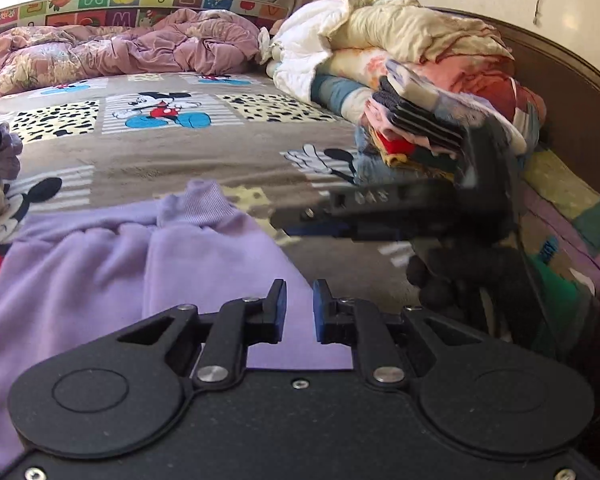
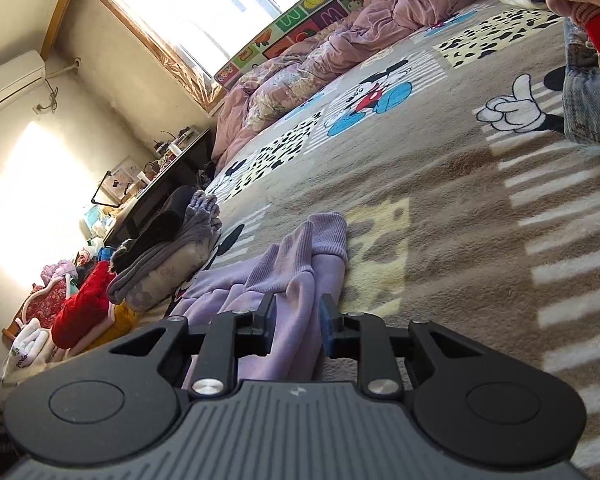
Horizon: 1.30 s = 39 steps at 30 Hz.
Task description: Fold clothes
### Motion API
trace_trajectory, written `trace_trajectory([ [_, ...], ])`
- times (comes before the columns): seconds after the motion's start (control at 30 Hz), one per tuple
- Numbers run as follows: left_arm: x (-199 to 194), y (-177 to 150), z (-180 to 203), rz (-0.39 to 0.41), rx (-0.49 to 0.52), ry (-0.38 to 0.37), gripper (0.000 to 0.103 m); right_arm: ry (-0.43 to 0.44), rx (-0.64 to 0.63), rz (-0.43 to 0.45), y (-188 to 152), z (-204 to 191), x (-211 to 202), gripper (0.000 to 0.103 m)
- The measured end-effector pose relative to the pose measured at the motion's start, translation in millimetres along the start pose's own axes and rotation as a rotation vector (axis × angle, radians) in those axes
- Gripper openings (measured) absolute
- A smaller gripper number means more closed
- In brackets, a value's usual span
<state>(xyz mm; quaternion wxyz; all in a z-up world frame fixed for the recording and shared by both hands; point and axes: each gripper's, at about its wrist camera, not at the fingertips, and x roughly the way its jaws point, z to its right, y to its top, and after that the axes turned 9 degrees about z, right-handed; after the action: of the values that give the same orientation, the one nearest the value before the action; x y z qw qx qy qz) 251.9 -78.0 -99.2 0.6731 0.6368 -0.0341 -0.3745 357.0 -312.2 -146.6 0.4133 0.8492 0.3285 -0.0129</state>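
Note:
A lilac sweat garment (image 1: 99,272) lies spread on the Mickey Mouse blanket (image 1: 179,160), its ribbed cuffs (image 1: 195,204) pointing away from me. My left gripper (image 1: 300,308) hovers low over the garment's near right part, jaws a narrow gap apart with flat cloth showing behind them. A black-gloved hand (image 1: 460,276) holds my right gripper (image 1: 283,220), blurred, at the garment's right edge. In the right wrist view the right gripper (image 2: 298,320) is open over a fold of the lilac garment (image 2: 295,280), near the cuffs (image 2: 324,232).
A stack of folded clothes (image 1: 420,128) and heaped bedding (image 1: 380,40) sit at the right by the dark headboard (image 1: 572,80). Another clothes pile (image 2: 167,256) lies left of the garment. A crumpled pink quilt (image 1: 139,48) lies at the far side, and jeans (image 2: 588,108) at the right.

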Motion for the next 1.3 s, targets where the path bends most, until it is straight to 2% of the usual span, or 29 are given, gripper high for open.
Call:
trace_trajectory([
  [0.07, -1, -11, 5, -0.016, -0.033, 0.007, 0.010, 0.000, -0.001, -0.006, -1, 0, 1, 0.026],
  [0.17, 1, -14, -8, -0.012, -0.103, 0.076, 0.010, 0.000, -0.005, -0.014, -2, 0, 3, 0.026],
  [0.23, 5, -1, -31, 0.006, -0.160, 0.114, 0.016, -0.001, -0.008, -0.020, -3, 0, 4, 0.026],
  [0.3, 20, 12, -53, 0.006, -0.194, 0.137, 0.029, -0.001, -0.015, -0.026, -4, 0, 5, 0.026],
  [0.37, 36, 25, -75, 0.001, -0.225, 0.155, 0.033, -0.001, -0.030, -0.030, -4, -1, 7, 0.026],
  [0.5, 69, 41, -101, -0.013, -0.225, 0.203, 0.033, 0.000, -0.043, -0.037, -4, -1, 13, 0.026],
  [0.7, 91, 41, -116, -0.050, -0.240, 0.182, 0.031, 0.005, -0.083, -0.072, -9, -4, 24, 0.026],
  [0.73, 93, 40, -116, -0.055, -0.237, 0.178, 0.028, 0.006, -0.084, -0.076, -9, -3, 25, 0.026],
  [0.8, 94, 38, -115, -0.059, -0.232, 0.180, 0.013, 0.006, -0.082, -0.080, -10, -2, 27, 0.026],
  [0.87, 93, 38, -114, -0.046, -0.226, 0.177, 0.007, 0.004, -0.074, -0.080, -10, -1, 28, 0.026],
  [1.07, 73, 51, -110, 0.033, -0.206, 0.160, 0.006, 0.023, -0.081, -0.047, -8, -4, 24, 0.026],
  [1.17, 75, 51, -115, 0.026, -0.210, 0.178, 0.006, 0.016, -0.087, -0.056, -10, -4, 27, 0.026],
  [1.3, 84, 44, -117, -0.002, -0.197, 0.164, 0.007, 0.005, -0.089, -0.064, -11, -4, 29, 0.026],
])
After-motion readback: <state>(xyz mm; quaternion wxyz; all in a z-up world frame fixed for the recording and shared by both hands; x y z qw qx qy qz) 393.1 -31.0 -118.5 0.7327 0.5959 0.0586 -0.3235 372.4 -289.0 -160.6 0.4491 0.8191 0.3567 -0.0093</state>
